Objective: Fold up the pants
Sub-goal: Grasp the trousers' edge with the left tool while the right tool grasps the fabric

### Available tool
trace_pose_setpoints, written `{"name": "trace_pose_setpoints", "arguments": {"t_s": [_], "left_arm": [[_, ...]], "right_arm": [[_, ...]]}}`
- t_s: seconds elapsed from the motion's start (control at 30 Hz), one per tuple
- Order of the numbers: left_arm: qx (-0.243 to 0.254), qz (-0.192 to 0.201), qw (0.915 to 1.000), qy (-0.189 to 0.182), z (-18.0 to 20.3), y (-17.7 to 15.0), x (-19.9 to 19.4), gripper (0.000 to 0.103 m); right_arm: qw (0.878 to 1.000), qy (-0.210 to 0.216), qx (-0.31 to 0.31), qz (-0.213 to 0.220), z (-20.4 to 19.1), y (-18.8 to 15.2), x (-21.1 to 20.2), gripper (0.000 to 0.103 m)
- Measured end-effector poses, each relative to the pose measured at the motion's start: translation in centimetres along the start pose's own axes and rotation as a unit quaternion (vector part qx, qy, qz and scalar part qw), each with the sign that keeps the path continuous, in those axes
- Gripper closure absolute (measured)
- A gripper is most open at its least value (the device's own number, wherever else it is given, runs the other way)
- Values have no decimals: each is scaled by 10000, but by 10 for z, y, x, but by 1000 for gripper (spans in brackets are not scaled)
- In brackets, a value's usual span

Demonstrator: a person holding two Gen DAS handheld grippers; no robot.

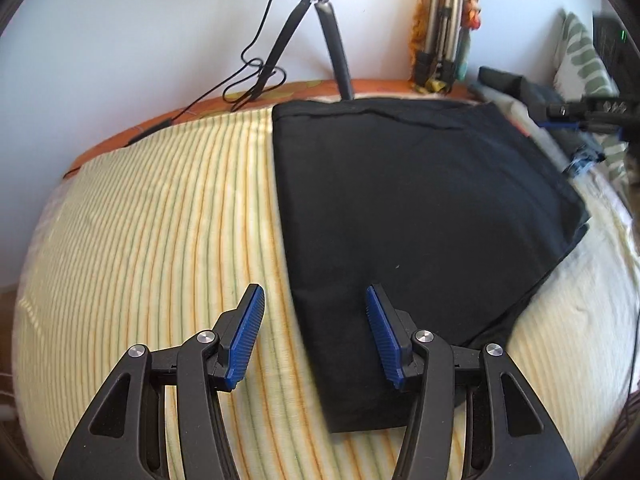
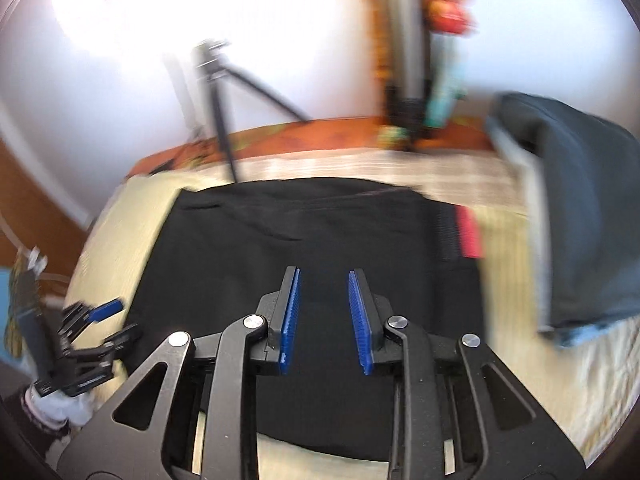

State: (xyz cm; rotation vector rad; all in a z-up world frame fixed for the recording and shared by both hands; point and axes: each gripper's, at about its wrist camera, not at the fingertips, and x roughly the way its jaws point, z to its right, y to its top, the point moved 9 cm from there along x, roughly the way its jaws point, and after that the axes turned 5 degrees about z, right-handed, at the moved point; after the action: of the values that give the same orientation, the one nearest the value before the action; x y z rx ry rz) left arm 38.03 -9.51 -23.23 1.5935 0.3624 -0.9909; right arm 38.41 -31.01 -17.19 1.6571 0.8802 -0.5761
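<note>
The black pants (image 1: 416,216) lie folded into a flat rectangle on the striped yellow bedsheet (image 1: 160,220). My left gripper (image 1: 316,300) is open and empty, above the near left edge of the pants. In the right wrist view the pants (image 2: 312,232) fill the middle, with a waistband and a red patch at their right end. My right gripper (image 2: 324,276) is open and empty, above the pants. This view is blurred by motion. The left gripper also shows there at the left edge (image 2: 96,332), and the right gripper shows in the left wrist view at the far right (image 1: 580,116).
A black tripod (image 1: 320,28) with a cable stands at the bed's far edge by the white wall. A second tripod with orange and teal fabric (image 1: 444,28) leans further right. A stack of dark folded clothes (image 2: 580,208) lies on the bed at right, near a patterned pillow (image 1: 580,52).
</note>
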Motion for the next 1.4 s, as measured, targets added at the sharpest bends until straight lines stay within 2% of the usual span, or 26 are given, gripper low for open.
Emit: {"name": "trace_pose_setpoints", "arguments": {"t_s": [0.1,0.27,0.4,0.47,0.57,0.6,0.63,0.7,0.77,0.93,1.1,1.17,1.2,1.3,1.37,1.4], "left_arm": [[-280,-36,9994,-216,-2,-4,-1,51],[-810,-88,9951,-556,-10,-8,0,51],[-1015,-9,9929,-620,-11,-8,0,53],[-965,28,9934,-626,-10,-9,-1,60],[-1035,65,9912,-828,-9,-10,-4,75],[-1133,106,9888,-962,-8,-10,-5,77],[-1218,163,9869,-1047,-8,-9,-6,79],[-1332,232,9845,-1114,-9,-9,-7,81],[-1379,351,9827,-1182,-8,-7,-11,84],[-1235,615,9827,-1234,3,0,-25,85],[-1043,685,9847,-1218,17,7,-28,85],[-960,667,9860,-1186,22,7,-29,85],[-934,662,9866,-1159,23,7,-30,85],[-872,652,9882,-1075,23,4,-34,80],[-835,590,9905,-919,22,-1,-34,53],[-847,568,9910,-863,21,-4,-34,49]], "right_arm": [[9988,353,-285,-160,-44,-2,16,77],[9933,969,-374,-510,-104,-9,43,77],[9899,1093,-470,-778,-134,-15,73,76],[9878,1171,-431,-928,-150,-16,89,76],[9862,1198,-400,-1068,-168,-13,106,76],[9859,1188,-376,-1118,-172,-12,110,73],[9856,1156,-331,-1187,-176,-12,115,60],[9857,1079,-225,-1276,-180,-9,121,48],[9852,1006,-190,-1378,-185,-8,128,48],[9826,862,-248,-1629,-197,-8,138,48],[9804,489,-451,-1857,-202,-17,152,48],[9804,371,-462,-1881,-197,-19,156,62],[9808,293,-485,-1867,-193,-19,158,76],[9814,441,-289,-1844,-189,-17,158,89],[9820,551,-187,-1796,-186,-16,156,93],[9827,589,-143,-1753,-184,-15,154,94]]}}
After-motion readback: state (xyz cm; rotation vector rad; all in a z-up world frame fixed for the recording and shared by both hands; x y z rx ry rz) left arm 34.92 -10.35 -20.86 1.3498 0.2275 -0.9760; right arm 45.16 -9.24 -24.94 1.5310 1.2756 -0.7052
